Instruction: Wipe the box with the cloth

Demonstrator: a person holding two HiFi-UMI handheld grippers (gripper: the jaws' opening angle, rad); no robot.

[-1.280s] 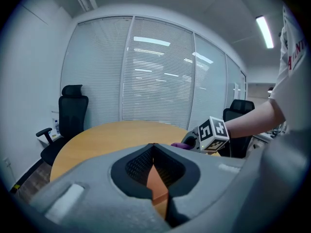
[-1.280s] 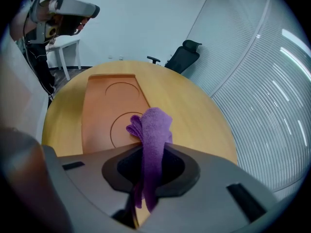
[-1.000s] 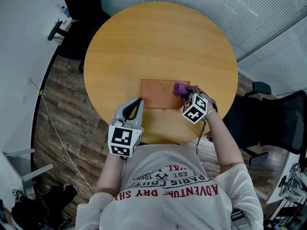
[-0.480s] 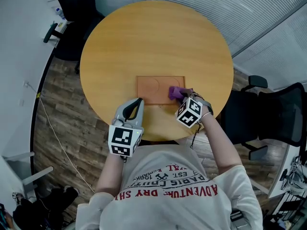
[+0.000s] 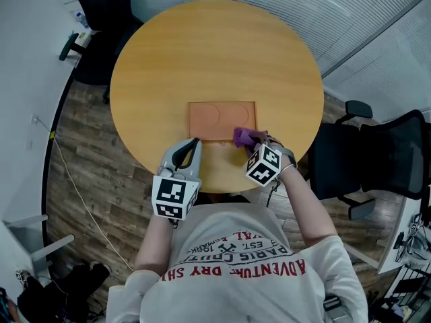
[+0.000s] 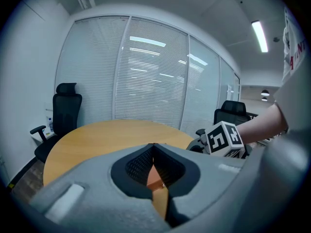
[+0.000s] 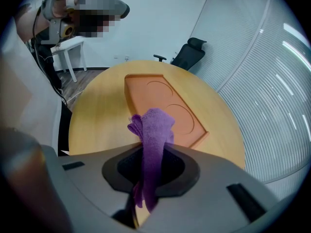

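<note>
A flat orange box (image 5: 214,118) with two round recesses lies on the round wooden table (image 5: 215,52). My right gripper (image 5: 252,140) is shut on a purple cloth (image 5: 242,136), which rests at the box's near right corner. In the right gripper view the cloth (image 7: 153,128) sticks up from between the jaws, with the box (image 7: 160,106) just beyond it. My left gripper (image 5: 194,142) hovers over the table's near edge, left of the box, shut and holding nothing. In the left gripper view its jaws meet, and a sliver of the box (image 6: 154,178) shows between them.
Black office chairs stand to the right of the table (image 5: 384,160) and at its far left (image 5: 101,12). Window blinds (image 5: 350,12) run along the far right. A white cable (image 5: 77,187) trails over the wood floor on the left.
My right gripper has drawn the purple cloth across the box toward its near edge. The left gripper has stayed in place.
</note>
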